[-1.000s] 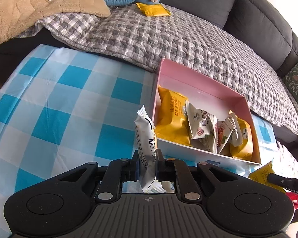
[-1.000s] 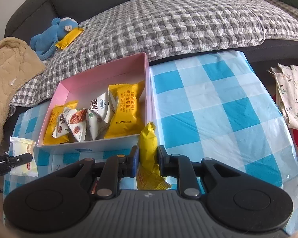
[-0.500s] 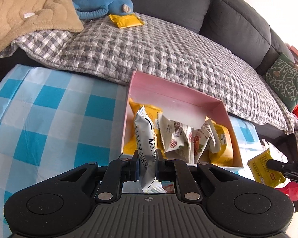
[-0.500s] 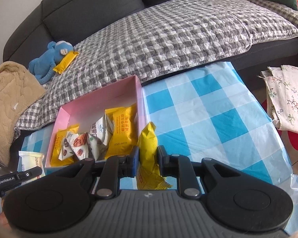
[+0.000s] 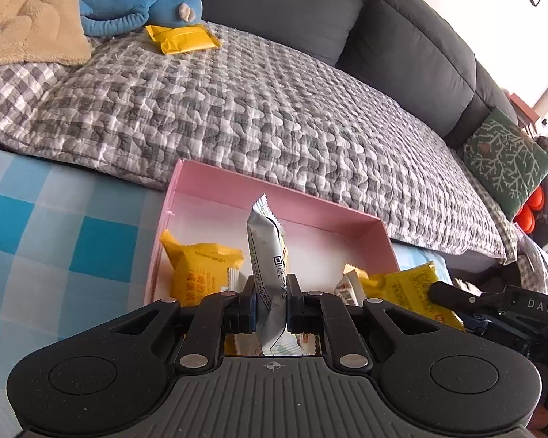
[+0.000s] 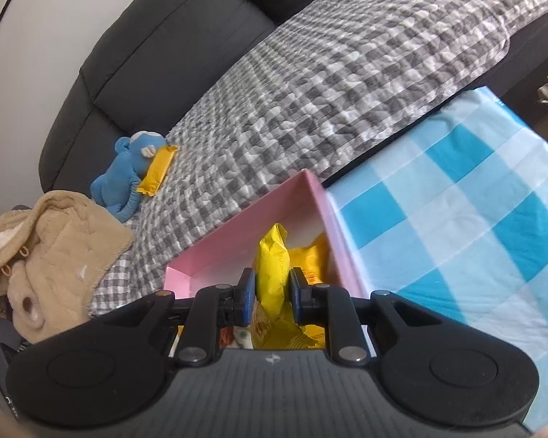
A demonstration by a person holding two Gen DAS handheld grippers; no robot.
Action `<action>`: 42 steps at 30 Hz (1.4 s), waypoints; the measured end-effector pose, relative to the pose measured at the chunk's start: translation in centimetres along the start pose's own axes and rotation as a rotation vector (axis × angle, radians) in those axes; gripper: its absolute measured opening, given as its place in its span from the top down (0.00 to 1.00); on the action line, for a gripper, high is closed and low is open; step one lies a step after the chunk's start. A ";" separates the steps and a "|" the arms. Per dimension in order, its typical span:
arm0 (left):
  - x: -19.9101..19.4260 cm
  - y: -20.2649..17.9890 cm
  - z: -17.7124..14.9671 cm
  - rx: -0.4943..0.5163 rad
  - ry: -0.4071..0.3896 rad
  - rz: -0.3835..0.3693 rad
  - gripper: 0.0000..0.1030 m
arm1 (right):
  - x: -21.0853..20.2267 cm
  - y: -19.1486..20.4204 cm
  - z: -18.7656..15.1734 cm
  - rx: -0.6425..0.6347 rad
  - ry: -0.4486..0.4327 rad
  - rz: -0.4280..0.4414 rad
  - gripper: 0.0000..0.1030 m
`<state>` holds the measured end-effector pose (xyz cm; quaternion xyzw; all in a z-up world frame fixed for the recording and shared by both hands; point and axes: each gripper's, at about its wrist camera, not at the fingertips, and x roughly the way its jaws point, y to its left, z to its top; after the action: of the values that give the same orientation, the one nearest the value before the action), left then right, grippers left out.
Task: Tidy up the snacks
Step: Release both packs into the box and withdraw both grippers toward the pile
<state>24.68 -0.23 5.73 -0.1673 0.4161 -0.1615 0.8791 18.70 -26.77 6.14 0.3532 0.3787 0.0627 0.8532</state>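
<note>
Nearest in the left wrist view, the left tongs [image 5: 269, 307] are closed on a silver-white snack packet [image 5: 267, 255], pinched across its lower middle so it stands upright over the near edge of the pink box [image 5: 274, 197]. In the right wrist view the right tongs [image 6: 272, 294] are likewise closed on a yellow snack packet [image 6: 271, 273], held upright above the box's right end. Both packets look light, soft and crinkly, with slick film that could slide in the pads; gripping the puffed middle, as here, seems safer than the thin crimped ends, and a hard squeeze would likely crush the contents. The silver packet carries a QR code and small print too fine to read; the yellow one shows a faint stamped date, not clearly legible. The right tool's body, seen from the left, reads "DAS". Inside the box lie more yellow packets [image 5: 201, 273] with unreadable orange lettering. The box sits on the blue-checked worktop [image 5: 54, 248]. Farther off, another yellow packet [image 5: 181, 38] rests on the sofa's grey quilt [image 5: 274, 109] beside a blue plush toy [image 5: 135, 3].
</note>
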 end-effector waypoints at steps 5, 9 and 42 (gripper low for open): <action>2.1 -0.3 0.4 -0.018 0.002 -0.011 0.86 | 2.7 1.5 -0.1 0.008 0.010 0.029 0.83; 2.8 -0.6 0.3 0.008 -0.012 0.031 0.81 | 4.3 2.5 -0.4 0.013 0.019 0.057 0.82; -11.7 1.0 -8.7 0.039 0.047 0.256 0.21 | -7.7 3.9 -7.7 -0.397 0.000 -0.223 0.25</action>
<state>10.95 4.26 8.02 -0.0921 0.4512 -0.0598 0.8856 8.57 -22.45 9.75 0.1345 0.3958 0.0414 0.9075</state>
